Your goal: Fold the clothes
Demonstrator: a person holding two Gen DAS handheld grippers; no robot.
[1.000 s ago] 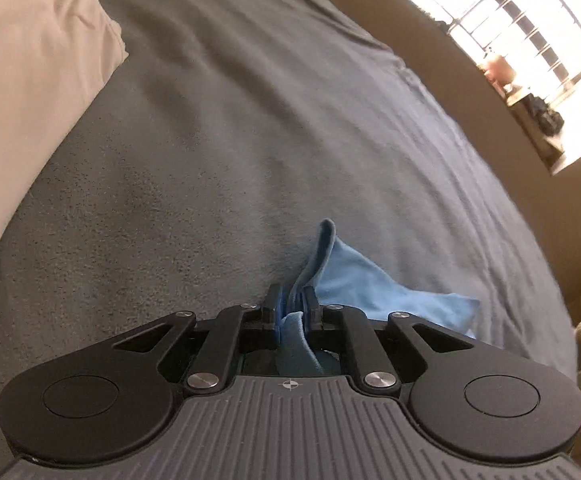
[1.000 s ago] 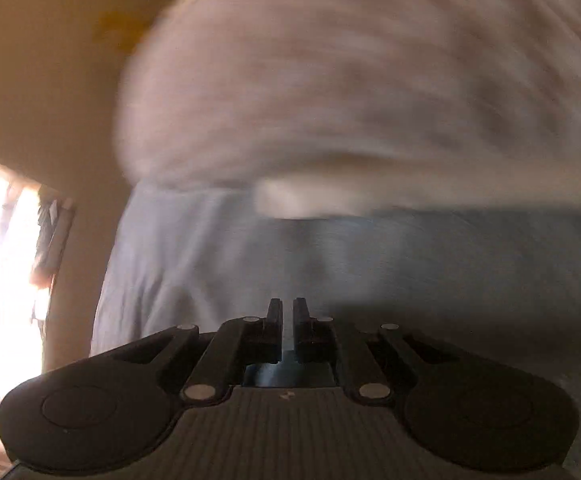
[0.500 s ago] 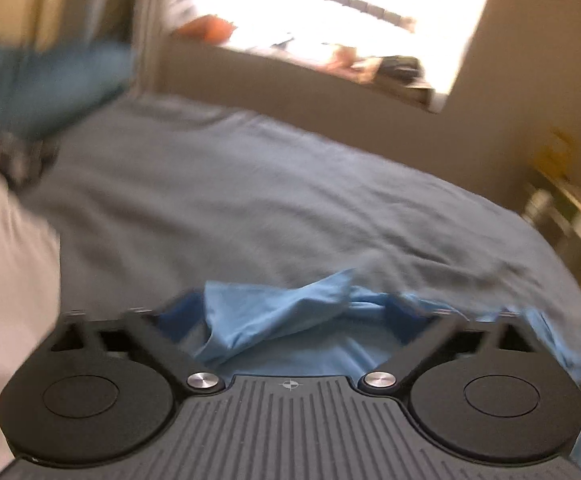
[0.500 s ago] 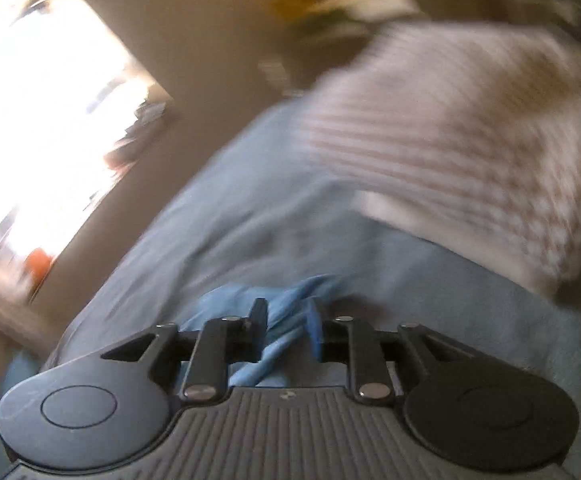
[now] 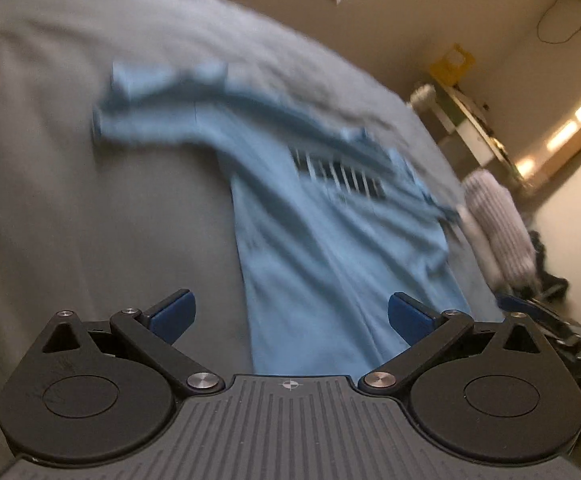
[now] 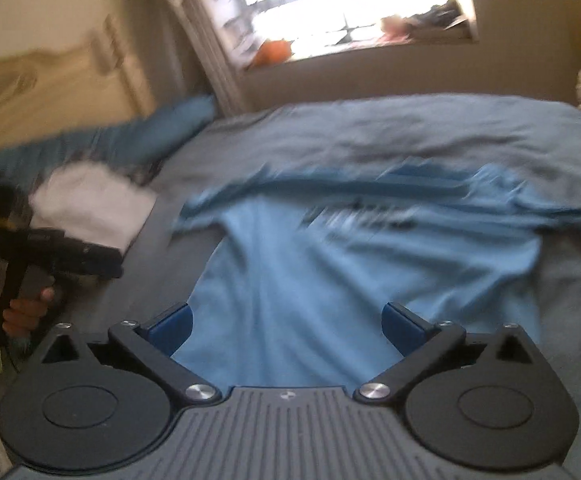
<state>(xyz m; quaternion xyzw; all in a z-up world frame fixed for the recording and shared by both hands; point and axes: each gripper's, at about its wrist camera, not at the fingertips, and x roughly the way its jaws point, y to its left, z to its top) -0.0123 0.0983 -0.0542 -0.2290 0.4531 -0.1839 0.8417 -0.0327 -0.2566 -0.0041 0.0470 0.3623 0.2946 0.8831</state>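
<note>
A light blue T-shirt (image 5: 322,248) with dark print on the chest lies spread on the grey bed cover, its hem nearest me and its sleeves rumpled at the far end. My left gripper (image 5: 290,318) hovers open over the hem, nothing between its blue pads. In the right wrist view the same T-shirt (image 6: 330,280) lies with the hem toward me, and my right gripper (image 6: 286,324) is open above it, holding nothing. The other handheld gripper (image 6: 50,252), held by a hand, shows at the left of that view. Both views are motion-blurred.
The grey bed cover (image 5: 90,208) fills the area. A folded white garment (image 6: 94,208) lies at the left, with a teal pillow (image 6: 162,128) behind it. A window (image 6: 350,4) and wall stand beyond the bed. A striped sleeve (image 5: 498,228) and clutter are at the right.
Both grippers have opened and let go of the blue T-shirt, which now lies spread on the bed. Both have pulled back from it and turned to face it.
</note>
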